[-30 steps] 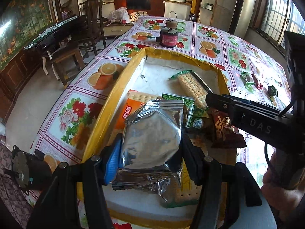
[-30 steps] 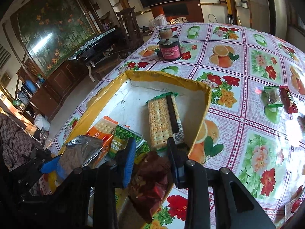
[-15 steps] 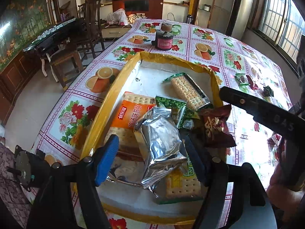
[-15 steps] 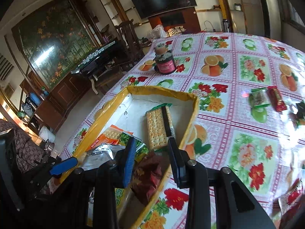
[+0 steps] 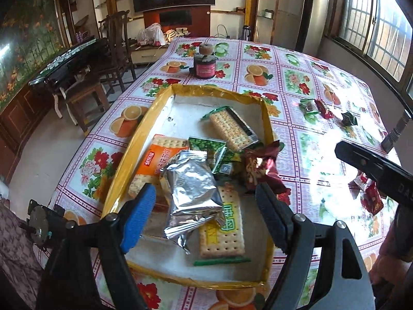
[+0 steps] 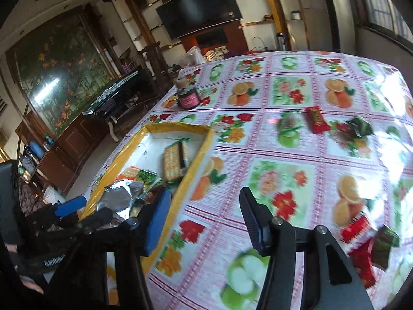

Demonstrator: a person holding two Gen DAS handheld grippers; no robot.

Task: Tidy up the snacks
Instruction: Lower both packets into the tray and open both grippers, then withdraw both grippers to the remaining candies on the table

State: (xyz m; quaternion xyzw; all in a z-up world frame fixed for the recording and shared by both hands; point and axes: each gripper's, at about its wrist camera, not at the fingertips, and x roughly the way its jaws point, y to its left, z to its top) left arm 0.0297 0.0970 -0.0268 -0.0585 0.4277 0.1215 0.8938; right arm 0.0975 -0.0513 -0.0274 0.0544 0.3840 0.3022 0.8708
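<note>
A yellow-rimmed tray holds several snack packs. A silver foil pack lies in it on cracker packs, next to a dark red pack. My left gripper is open and empty, above the tray's near end with the foil pack between its fingers but free. My right gripper is open and empty over the tablecloth, right of the tray. Loose snacks lie on the table: a red bar, a green pack and red and green packs near right.
A dark jar with a pink label stands beyond the tray. The floral tablecloth covers the table. Chairs and a dark bench stand off the table's left edge. The right gripper's body shows at the right in the left wrist view.
My left gripper opened, dropped the silver foil pack into the tray and pulled back. My right gripper released the dark red pack into the tray, opened and swung right over the table.
</note>
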